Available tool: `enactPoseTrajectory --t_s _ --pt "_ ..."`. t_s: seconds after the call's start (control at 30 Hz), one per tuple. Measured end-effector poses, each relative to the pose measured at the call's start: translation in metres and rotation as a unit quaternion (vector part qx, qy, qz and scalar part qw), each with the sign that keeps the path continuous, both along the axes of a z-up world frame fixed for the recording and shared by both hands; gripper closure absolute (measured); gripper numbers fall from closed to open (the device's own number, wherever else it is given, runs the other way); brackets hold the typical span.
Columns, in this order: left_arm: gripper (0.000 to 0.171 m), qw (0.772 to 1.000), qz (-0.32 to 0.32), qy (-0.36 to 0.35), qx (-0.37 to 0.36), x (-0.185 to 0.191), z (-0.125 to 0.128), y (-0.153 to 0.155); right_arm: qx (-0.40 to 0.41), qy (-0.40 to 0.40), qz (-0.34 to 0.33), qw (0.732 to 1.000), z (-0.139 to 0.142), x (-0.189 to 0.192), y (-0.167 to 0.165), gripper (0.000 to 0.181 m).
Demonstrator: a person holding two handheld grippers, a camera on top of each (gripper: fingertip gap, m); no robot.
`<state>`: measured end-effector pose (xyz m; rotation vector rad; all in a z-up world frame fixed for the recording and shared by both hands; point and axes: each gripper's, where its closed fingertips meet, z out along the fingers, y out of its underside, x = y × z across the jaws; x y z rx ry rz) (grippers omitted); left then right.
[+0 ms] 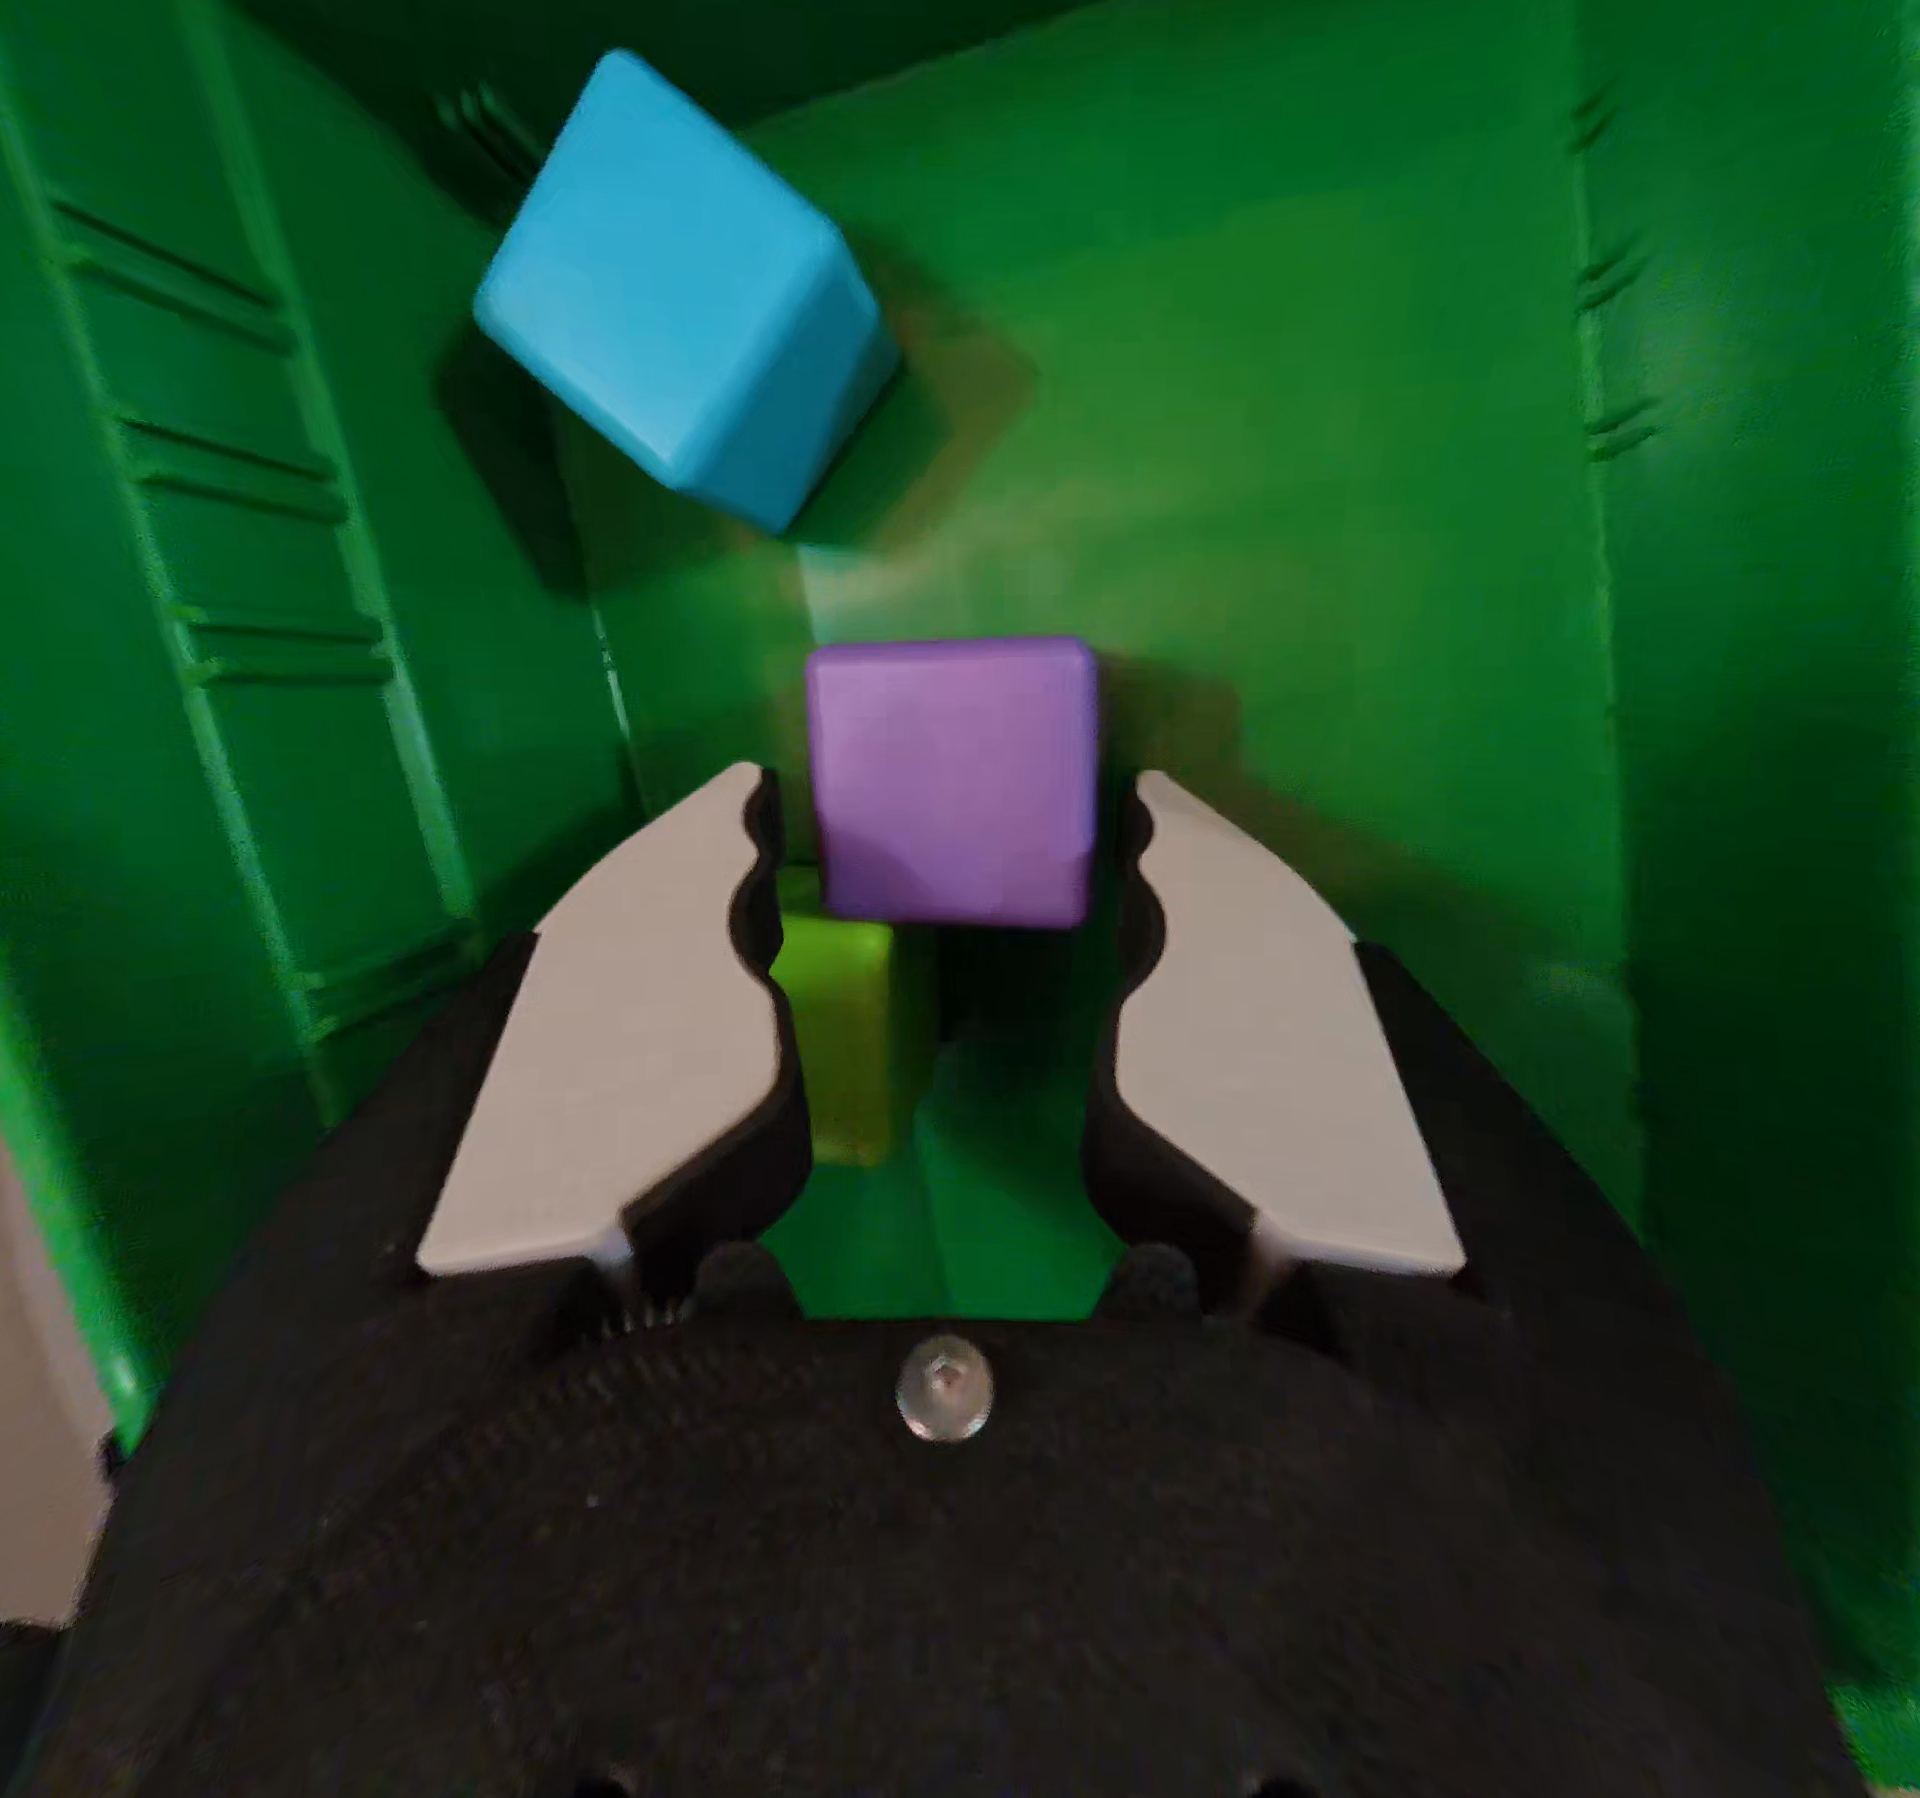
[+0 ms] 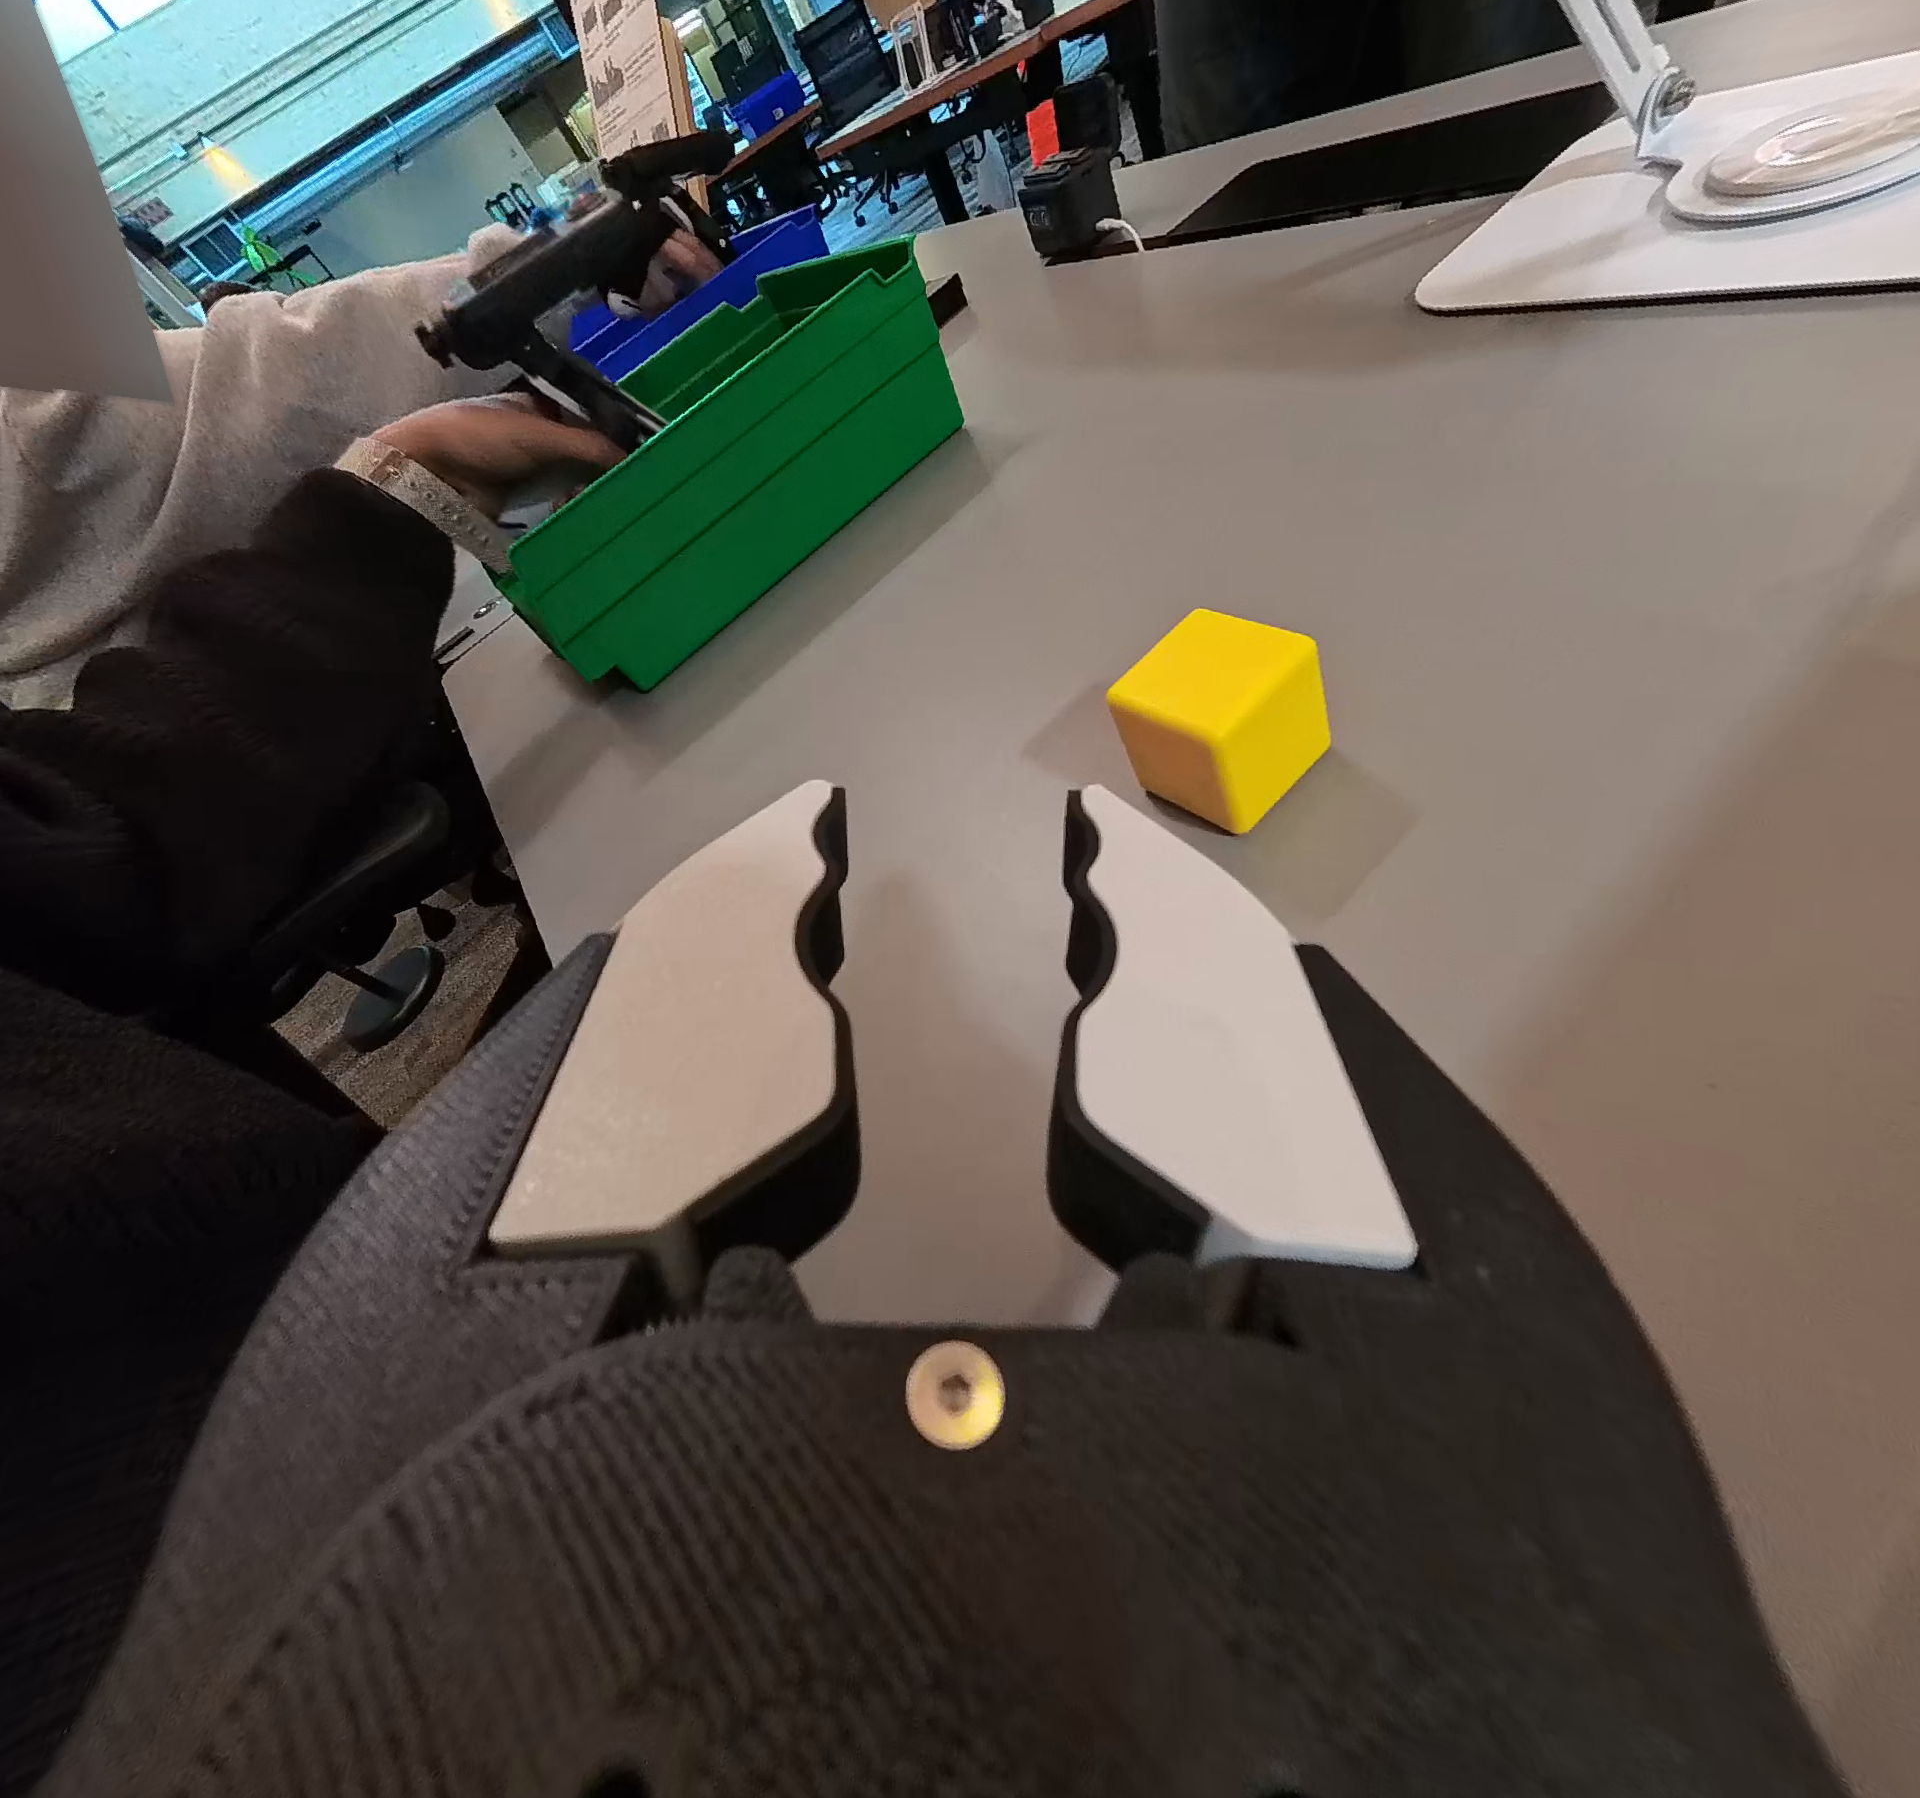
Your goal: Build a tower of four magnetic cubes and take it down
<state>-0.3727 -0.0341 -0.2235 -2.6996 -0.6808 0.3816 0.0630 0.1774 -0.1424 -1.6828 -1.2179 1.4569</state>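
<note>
In the left wrist view my left gripper [image 1: 951, 798] is open and points down into a green bin [image 1: 1299, 377]. A purple cube [image 1: 951, 777] lies just beyond the fingertips, with a small gap on each side. A lime cube [image 1: 836, 1031] sits partly under it, between the fingers. A blue cube [image 1: 681, 294] lies tilted farther in, at the upper left. In the right wrist view my right gripper [image 2: 954, 803] is open and empty above the grey table [image 2: 1455, 522]. A yellow cube [image 2: 1221, 720] stands on the table just ahead and to its right.
The right wrist view shows the green bin [image 2: 748, 491] at the table's left edge, with the left gripper [image 2: 561, 325] held over it by a person's hand. A blue bin [image 2: 675, 320] stands behind it. A white stand base [image 2: 1662, 221] lies at the far right. A chair is on the left. One gripper's finger ends stand about 50 cm off the other's.
</note>
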Motion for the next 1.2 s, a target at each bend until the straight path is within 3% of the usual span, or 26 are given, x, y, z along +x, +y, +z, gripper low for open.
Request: enactPoseTrajectory --t_s 0.1,0.33,0.6,0.8,0.97,1.2 --pt "0.12 1.0 0.004 -0.001 0.024 -0.002 0.006 0.005 -0.004 0.0 0.0 1.0 0.0 0.0 0.0 0.141" --pt "0.119 0.988 0.027 -0.055 0.142 0.003 0.032 0.022 -0.005 0.001 -0.001 1.0 0.0 0.0 0.001 0.141" --pt "0.119 0.985 0.006 -0.06 0.16 0.009 0.039 0.031 0.005 -0.003 0.001 1.0 -0.001 -0.001 -0.001 0.141" --pt "0.119 0.971 0.0 -0.072 0.227 0.014 0.061 0.042 0.035 0.003 0.014 0.999 0.001 -0.013 -0.011 0.14" --pt "0.12 0.939 -0.001 -0.101 0.33 0.018 0.091 0.054 0.069 0.029 0.096 0.993 0.027 -0.063 -0.059 0.135" --pt "0.12 0.893 -0.022 -0.114 0.435 0.029 0.133 0.045 0.182 0.022 0.223 0.957 0.054 -0.19 -0.123 0.118"
